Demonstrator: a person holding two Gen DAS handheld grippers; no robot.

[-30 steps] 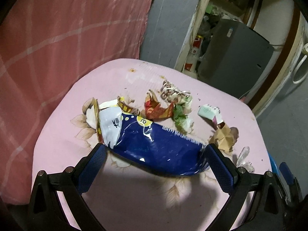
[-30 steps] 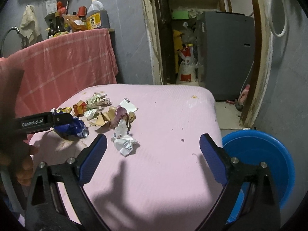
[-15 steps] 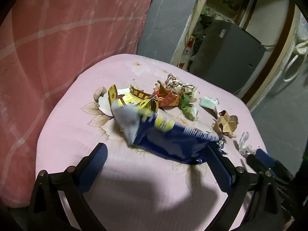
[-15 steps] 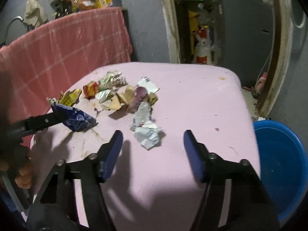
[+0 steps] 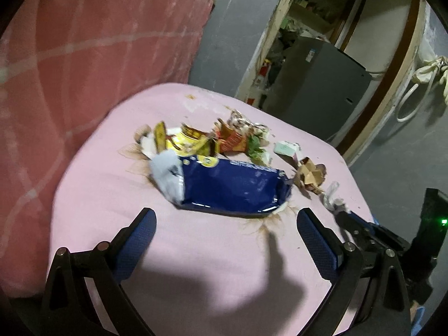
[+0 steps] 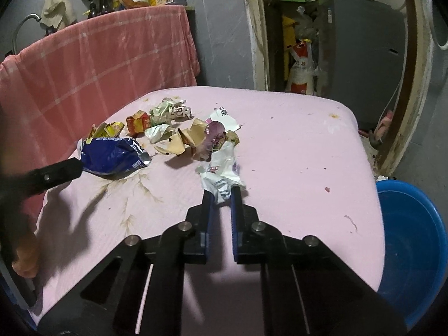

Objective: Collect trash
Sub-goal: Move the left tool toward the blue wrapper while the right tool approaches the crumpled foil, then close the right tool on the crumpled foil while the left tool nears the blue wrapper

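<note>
The right gripper point(image 6: 221, 193) has just been closing, its fingers now clenched on a crumpled white wrapper point(image 6: 221, 177) on the pink bench point(image 6: 294, 151). The left gripper point(image 5: 226, 224) is spread wide, released, the blue snack bag point(image 5: 232, 184) lying just beyond it beside the trash pile point(image 6: 179, 128). A blue basin point(image 6: 414, 240) sits beside the bench.

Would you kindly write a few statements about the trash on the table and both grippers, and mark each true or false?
1. The right gripper pinches the white plastic wrapper. True.
2. The left gripper is shut on the blue bag. False: its jaws are spread wide, the bag lying beyond them.
3. A blue basin sits beside the table. True.
4. The table is bare wood. False: a pink cloth covers it.
</note>
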